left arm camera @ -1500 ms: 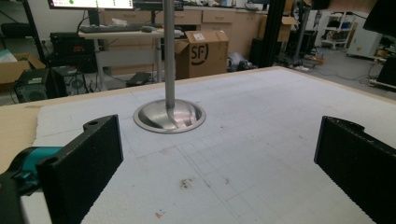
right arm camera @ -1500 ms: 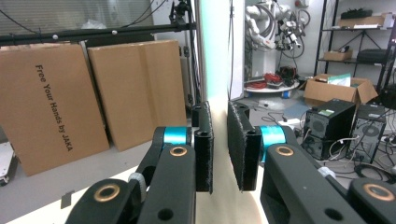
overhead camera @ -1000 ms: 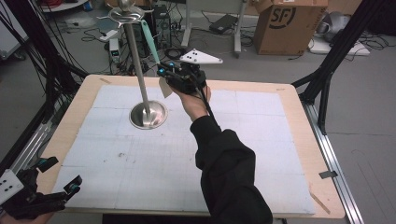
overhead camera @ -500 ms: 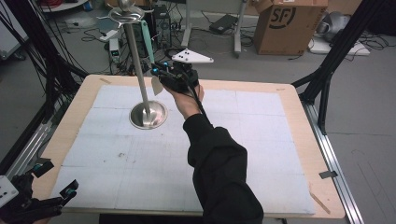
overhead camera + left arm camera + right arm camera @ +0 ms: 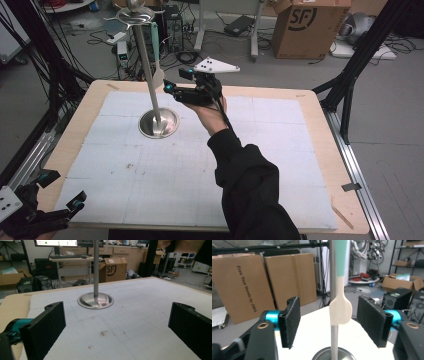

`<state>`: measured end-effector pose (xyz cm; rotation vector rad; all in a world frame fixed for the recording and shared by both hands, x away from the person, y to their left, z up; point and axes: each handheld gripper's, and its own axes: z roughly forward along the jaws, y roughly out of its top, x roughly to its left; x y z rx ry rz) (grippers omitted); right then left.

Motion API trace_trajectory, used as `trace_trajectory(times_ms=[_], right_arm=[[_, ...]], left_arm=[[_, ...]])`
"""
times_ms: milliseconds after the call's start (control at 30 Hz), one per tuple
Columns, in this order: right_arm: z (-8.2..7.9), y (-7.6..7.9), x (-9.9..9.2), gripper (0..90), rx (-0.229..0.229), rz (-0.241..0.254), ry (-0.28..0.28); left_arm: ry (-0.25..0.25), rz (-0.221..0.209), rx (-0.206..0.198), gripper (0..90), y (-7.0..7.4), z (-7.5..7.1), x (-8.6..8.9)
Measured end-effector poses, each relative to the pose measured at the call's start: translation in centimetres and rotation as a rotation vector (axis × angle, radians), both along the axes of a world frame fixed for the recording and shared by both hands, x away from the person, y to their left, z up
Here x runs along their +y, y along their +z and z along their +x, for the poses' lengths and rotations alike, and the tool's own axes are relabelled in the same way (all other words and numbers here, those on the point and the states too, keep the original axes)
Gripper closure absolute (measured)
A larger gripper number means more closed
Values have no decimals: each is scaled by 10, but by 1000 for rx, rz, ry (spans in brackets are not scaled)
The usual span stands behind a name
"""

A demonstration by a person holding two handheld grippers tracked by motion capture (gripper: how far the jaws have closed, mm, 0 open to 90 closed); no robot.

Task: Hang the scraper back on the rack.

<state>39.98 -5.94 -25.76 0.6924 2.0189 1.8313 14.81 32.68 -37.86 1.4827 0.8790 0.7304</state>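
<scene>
The spatula hangs from the top of the metal stand, in the upper left of the high view. It looks light, smooth and a bit bendy; its flat blade is the best place to grab. The right gripper has just been opening, and the blade sits between its jaws, untouched. The left gripper is wide open and empty. One box says "SF", and a cardboard sheet says "Free Your Hands by JAKA".

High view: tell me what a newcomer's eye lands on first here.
A tall metal stand rises from a round base on the white mat, with a green-and-cream spatula hanging beside its pole. The right gripper is held up at the spatula's blade, jaws just opened and apart on either side of it. The left gripper waits open at the near-left corner.
</scene>
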Motion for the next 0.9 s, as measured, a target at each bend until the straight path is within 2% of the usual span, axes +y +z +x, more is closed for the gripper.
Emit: trace_trajectory(times_ms=[167,300,367,433,533,700,900], right_arm=[[-8,-11,-11,134,0,-40,15],[-13,-20,-21,10,12,-43,19],[-14,-26,-26,9,22,-60,25],[-15,-33,-32,1,35,-91,7],[-19,-42,-40,1,61,-83,-1],[-41,-58,-56,1,32,-78,17],[-64,-78,-76,1,16,-74,-5]], left_arm=[[-19,-3,3,17,0,6,-4],[-30,-1,9,17,-1,11,-7],[-36,-4,12,17,-2,13,-8],[-44,-5,13,17,-3,15,-10],[-55,-4,16,17,-3,19,-13],[-76,-18,-1,17,-6,27,-17],[-90,-22,22,17,-13,39,-21]])
